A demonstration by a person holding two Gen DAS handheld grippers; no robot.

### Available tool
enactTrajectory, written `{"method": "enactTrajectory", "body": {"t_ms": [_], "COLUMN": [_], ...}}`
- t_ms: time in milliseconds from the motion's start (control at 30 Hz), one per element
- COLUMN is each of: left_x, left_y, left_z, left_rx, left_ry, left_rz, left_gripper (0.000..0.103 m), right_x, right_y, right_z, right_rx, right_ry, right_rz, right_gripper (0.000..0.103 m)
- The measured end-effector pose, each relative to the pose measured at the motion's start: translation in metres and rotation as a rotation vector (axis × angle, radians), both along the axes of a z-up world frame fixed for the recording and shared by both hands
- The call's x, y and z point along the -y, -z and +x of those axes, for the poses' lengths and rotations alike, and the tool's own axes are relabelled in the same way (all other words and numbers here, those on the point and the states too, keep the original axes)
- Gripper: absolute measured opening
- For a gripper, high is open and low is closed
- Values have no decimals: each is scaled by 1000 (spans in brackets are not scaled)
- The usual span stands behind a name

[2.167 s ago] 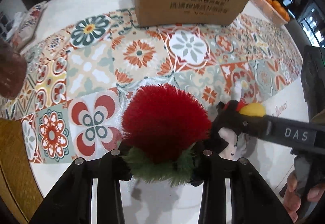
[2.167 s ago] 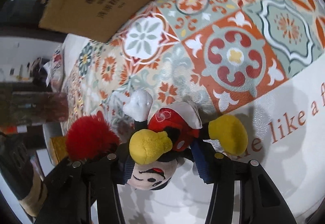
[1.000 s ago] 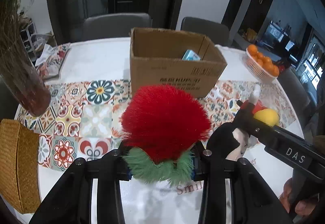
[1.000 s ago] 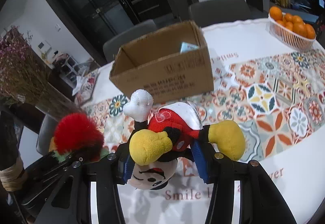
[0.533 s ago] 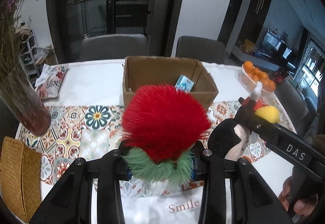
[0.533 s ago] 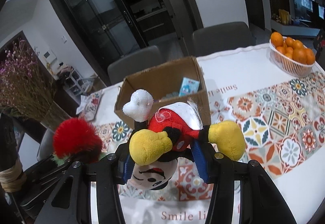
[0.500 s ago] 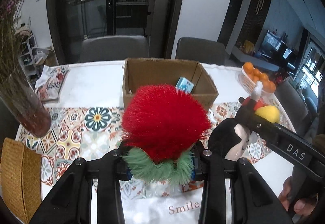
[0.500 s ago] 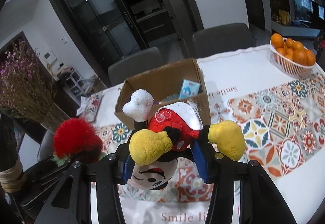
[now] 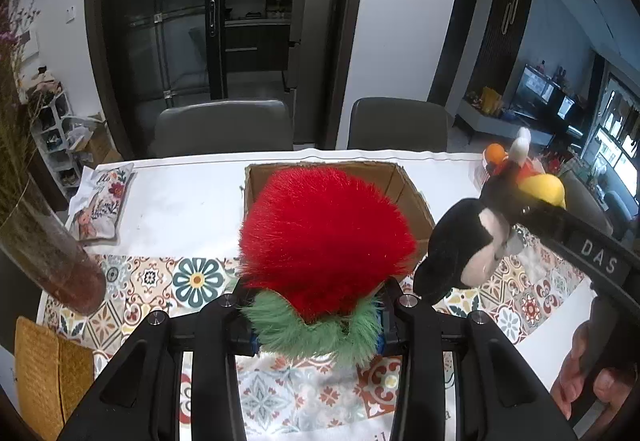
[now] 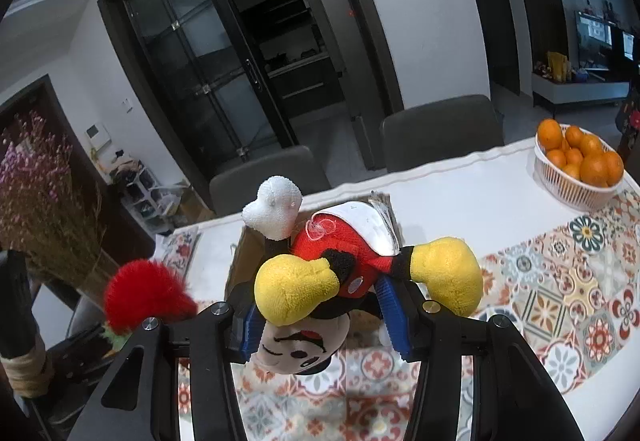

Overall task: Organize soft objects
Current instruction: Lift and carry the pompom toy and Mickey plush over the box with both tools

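A fuzzy red pom-pom toy [image 9: 326, 237] with a shaggy green collar sits clamped in the left tongs [image 9: 316, 315], held up above the tabletop [image 9: 188, 201]. Beside it, the right tongs [image 10: 324, 311] grip a plush mouse doll [image 10: 344, 261] around its middle, upside down, the face hanging below the blue ribbed pads while the padded yellow shoes and one white glove stick up. Both toys hover in the air just in front of an open cardboard box [image 9: 404, 185]; from either camera the toys block most of the box, so only its brown rim and part of an inner wall show, and what lies inside I cannot tell.

The tabletop is white, with a runner [image 9: 160, 281] of colourful patterned tiles, glossy and flat, running under both toys. To the left stands a glass vase [image 9: 48, 253] of dried purple flowers, with a woven golden basket [image 9: 48, 369] near its foot, and further back a small floral fabric pouch [image 9: 104, 201] lies flat. On the far right a white slatted basket [image 10: 572, 185] holds round oranges. Two grey padded chairs [image 9: 224, 129] stand behind the tabletop, in front of dark glass doors. A person's fingers [image 9: 580, 377] curl round the handle of the right tongs at the lower right edge
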State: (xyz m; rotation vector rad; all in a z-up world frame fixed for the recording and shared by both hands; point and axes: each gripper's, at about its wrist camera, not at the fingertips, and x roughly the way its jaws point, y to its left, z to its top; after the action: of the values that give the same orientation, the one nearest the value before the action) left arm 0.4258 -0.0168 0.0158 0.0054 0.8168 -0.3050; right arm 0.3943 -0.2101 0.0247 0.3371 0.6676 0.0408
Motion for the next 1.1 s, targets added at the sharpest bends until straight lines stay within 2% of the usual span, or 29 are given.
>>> {"method": "enactTrajectory", "body": {"t_ms": [433,767,1100], "left_x": [3,11,21], "left_y": [5,26,59], "left_z": [53,96,130], "left_rx": [-21,-62,-113], "left_ry": [1,16,40], "left_rz": [6,32,72], "left_gripper": [38,38,38], "right_x": [5,10,4], "right_y": [-4,18,46], "right_z": [61,107,140], "right_rx": [-6,-79,-179], "right_ry": [40,67,25], "right_rz": [30,74,101], "right_gripper": [51,51,52]}}
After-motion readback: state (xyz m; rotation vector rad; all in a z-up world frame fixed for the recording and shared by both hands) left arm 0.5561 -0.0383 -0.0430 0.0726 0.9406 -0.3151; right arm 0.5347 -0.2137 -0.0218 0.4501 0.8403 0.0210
